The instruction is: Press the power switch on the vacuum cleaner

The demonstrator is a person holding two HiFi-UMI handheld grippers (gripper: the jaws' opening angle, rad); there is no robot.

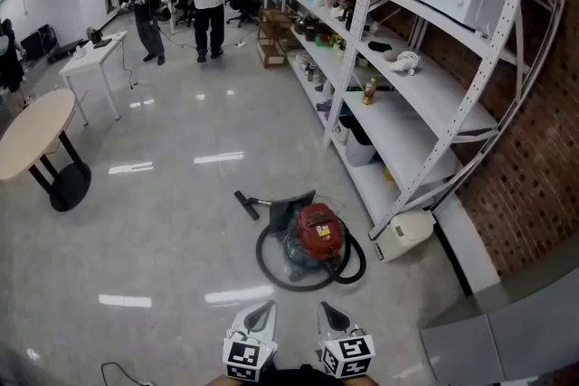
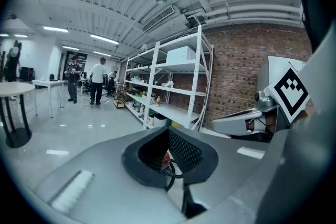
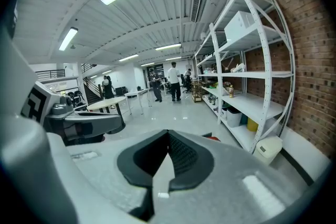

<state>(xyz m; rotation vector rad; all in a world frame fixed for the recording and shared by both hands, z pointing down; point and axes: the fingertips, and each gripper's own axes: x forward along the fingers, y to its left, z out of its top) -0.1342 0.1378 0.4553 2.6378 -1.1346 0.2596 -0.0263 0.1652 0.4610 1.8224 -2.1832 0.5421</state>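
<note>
**Head view.** The vacuum [image 1: 317, 235] is sitting on the floor [image 1: 181, 194] just beside the foot of the rack [image 1: 398, 104], well ahead of both tools. Its red top is facing up, so a switch there would probably be taking a downward press. The switch itself is too small to pick out. The long axis is running from the red canister toward the nozzle [image 1: 245, 202], which is pointing up-left, away from the rack. The hose [image 1: 271, 271] is looping round the body. The left tool [image 1: 262, 314] and right tool [image 1: 331, 314] are hovering side by side at the lower edge, tips forward, seemingly placed for an approach not yet begun.

**Left gripper view.** The jaws are lying together at the tips and gripping nothing. The vacuum [image 2: 165, 161] is showing only through the slit behind them, far off.

**Right gripper view.** These jaws are likewise meeting at the tips, empty. A red sliver of vacuum [image 3: 213, 138] is peeking past them. Closed tips are likely suiting a poke at a switch.
</note>
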